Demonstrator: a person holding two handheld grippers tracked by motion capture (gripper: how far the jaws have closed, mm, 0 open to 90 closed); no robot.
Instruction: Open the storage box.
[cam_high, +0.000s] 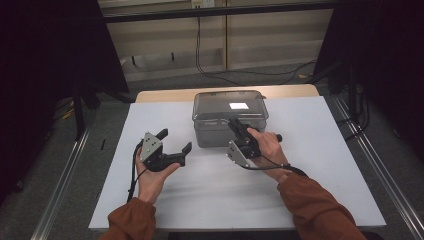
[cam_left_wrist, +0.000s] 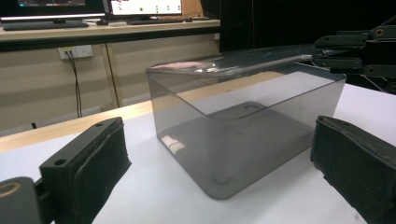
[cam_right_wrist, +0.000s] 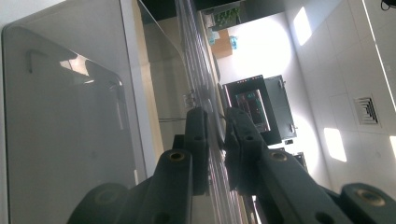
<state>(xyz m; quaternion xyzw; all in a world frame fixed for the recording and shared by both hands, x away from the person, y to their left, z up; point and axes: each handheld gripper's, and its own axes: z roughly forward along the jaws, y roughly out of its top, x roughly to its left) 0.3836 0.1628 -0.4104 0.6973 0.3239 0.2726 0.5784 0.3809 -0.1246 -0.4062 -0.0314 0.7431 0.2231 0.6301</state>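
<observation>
One smoky transparent box (cam_high: 227, 125) stands on the desk (cam_high: 310, 165), carrying one clear lid (cam_high: 230, 105). The right gripper (cam_high: 236, 125) is clamped narrowly on the lid's near edge, one jaw on each face of it. The left gripper (cam_high: 175, 141) sits apart, off that gripper's side, its two jaws spread wide with nothing between them, and the box lies ahead of them. Two grippers, two hands, two rust-coloured sleeves (cam_high: 320, 205).

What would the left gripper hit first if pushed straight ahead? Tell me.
Probably the grey translucent box: it sits dead ahead between the left gripper's open jaws, with bare white table before it.
</observation>
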